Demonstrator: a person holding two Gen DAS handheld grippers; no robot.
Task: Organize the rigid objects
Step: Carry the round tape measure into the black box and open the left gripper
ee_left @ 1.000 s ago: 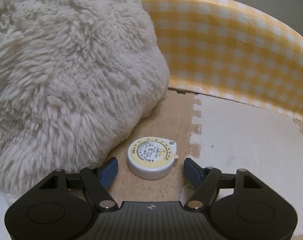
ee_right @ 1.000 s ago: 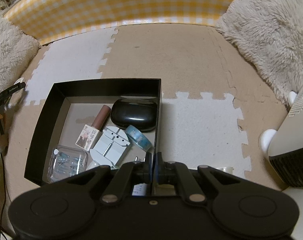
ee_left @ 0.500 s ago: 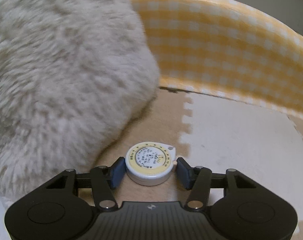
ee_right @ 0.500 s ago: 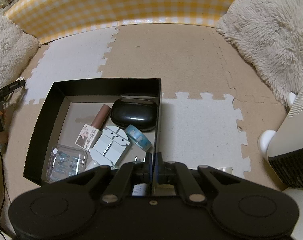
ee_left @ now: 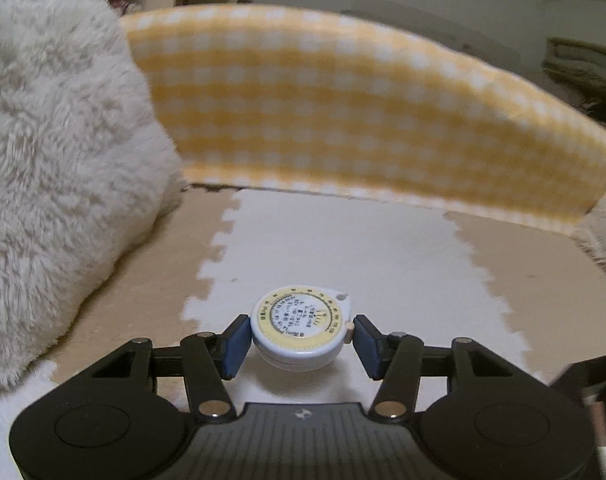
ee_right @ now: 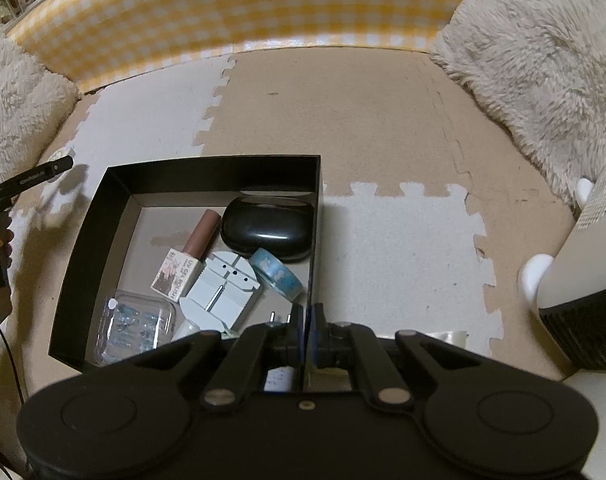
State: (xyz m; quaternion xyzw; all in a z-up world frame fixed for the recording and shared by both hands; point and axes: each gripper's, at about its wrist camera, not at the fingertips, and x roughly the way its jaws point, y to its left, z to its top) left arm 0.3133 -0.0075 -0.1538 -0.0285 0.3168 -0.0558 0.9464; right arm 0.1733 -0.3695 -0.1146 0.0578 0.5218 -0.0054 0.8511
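Observation:
My left gripper is shut on a round white and yellow tape measure and holds it above the foam floor mat. My right gripper is shut on the right wall of a black box. The box holds a black case, a nail polish bottle, a white tool, a blue tape roll and a clear packet. The left gripper's tip shows at the far left of the right wrist view.
A yellow checked wall bounds the far side of the mat. Fluffy cushions lie at the left and at the right. A white and black appliance stands at the right edge.
My left gripper closed on the tape measure, lifted it off the mat and swung right, away from the cushion. The right gripper stayed still on the box wall.

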